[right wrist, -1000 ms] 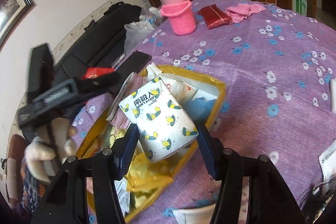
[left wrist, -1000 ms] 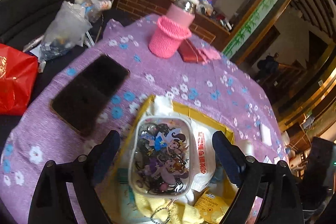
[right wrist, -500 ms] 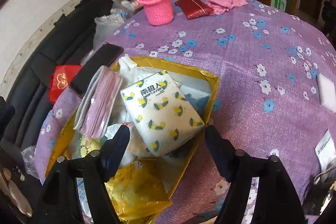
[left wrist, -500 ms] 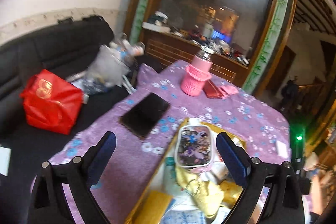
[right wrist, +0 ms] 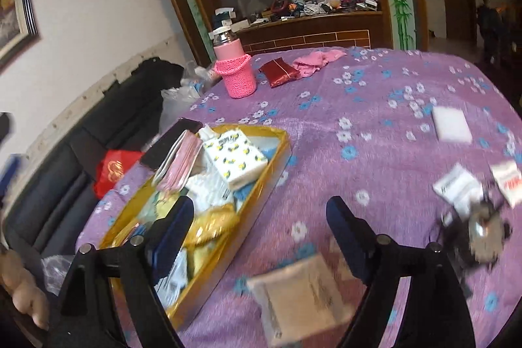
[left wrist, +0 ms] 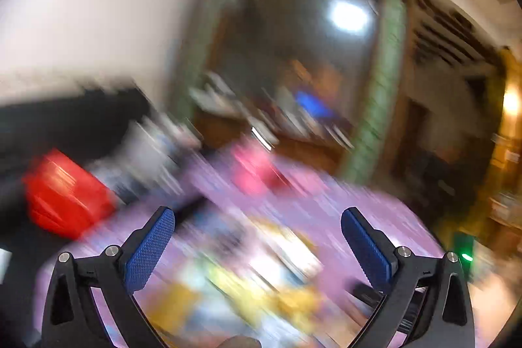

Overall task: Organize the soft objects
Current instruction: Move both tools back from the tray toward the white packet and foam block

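Both claws spread wide, gripping nothing | left claw (left wrist: 257, 225) pointing level over blurred tabletop | right claw (right wrist: 259, 214) tilting down beside yellow tray (right wrist: 274, 167), tissue pack (right wrist: 236, 160) lying inside

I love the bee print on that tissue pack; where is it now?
In the right wrist view, the tissue pack lies in the yellow tray at the left, beside the pink masks.

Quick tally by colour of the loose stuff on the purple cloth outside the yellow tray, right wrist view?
Pink: 2 (bottle cozy, cloth)
Red: 1 (pouch)
White: 3 (pad, sachets)
Beige: 1 (packet)
Black: 1 (phone)
Total: 8
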### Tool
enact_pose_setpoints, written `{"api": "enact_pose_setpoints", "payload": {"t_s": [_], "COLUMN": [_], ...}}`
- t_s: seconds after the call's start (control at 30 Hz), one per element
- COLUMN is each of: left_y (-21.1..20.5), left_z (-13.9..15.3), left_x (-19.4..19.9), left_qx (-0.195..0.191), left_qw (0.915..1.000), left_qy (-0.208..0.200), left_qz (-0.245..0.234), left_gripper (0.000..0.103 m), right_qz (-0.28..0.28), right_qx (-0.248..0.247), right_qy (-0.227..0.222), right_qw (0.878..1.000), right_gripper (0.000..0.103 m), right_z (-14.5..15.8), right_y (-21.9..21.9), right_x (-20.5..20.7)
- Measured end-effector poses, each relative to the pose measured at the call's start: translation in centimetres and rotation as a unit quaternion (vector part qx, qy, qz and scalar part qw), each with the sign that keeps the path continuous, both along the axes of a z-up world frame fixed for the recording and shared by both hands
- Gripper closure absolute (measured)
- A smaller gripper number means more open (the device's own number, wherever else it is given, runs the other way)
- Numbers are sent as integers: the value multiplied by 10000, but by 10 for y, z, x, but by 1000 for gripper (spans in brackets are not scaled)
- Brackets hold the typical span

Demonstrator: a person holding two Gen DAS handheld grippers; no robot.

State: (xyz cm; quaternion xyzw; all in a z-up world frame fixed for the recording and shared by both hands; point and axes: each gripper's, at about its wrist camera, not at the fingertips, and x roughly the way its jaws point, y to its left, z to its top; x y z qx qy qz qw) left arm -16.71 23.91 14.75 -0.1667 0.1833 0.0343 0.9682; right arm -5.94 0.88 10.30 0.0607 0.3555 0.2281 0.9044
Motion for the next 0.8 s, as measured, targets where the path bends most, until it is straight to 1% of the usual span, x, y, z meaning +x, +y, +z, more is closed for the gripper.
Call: {"api": "enact_pose_setpoints", "payload": {"t_s": [0.03, 0.07, 0.1, 0.2, 0.27, 0.4, 0.5, 0.6, 0.7, 0.8], "left_y": [-3, -8, -14, -28, -37, -42, -46, -44, -38, -33], "left_z": [-5, -10, -13, -16, -15, -16, -18, -21, -27, -33], "left_x": [7, 12, 13, 13, 12, 10, 9, 8, 9, 11], "left_qx": [-62, 3, 157, 589, 748, 750, 921, 989, 890, 869], "left_qw": [9997, 9989, 9981, 9951, 9934, 9933, 9895, 9870, 9877, 9871], "left_qy": [245, 456, 533, 560, 581, 598, 692, 737, 841, 922], "left_qz": [-59, 75, 250, 564, 643, 649, 874, 1026, 973, 982], "left_gripper": [0, 0, 0, 0, 0, 0, 0, 0, 0, 0], "right_qz": [-6, 17, 30, 52, 83, 135, 163, 200, 246, 289], "right_qx": [62, 69, 48, -147, -313, -309, -411, -520, -621, -719], "right_qy": [51, 108, 138, 210, 273, 342, 221, 150, 138, 116], "right_qw": [10000, 9999, 9999, 9997, 9991, 9988, 9988, 9983, 9977, 9969], "right_gripper": [20, 20, 20, 20, 20, 20, 20, 19, 19, 19], "right_z": [-4, -8, -11, -24, -31, -36, -34, -33, -35, -35], "right_y": [-5, -8, -9, -13, -13, -14, -12, -6, 0, 8], "right_x": [-7, -13, -15, -26, -30, -34, -39, -43, -44, -44]}}
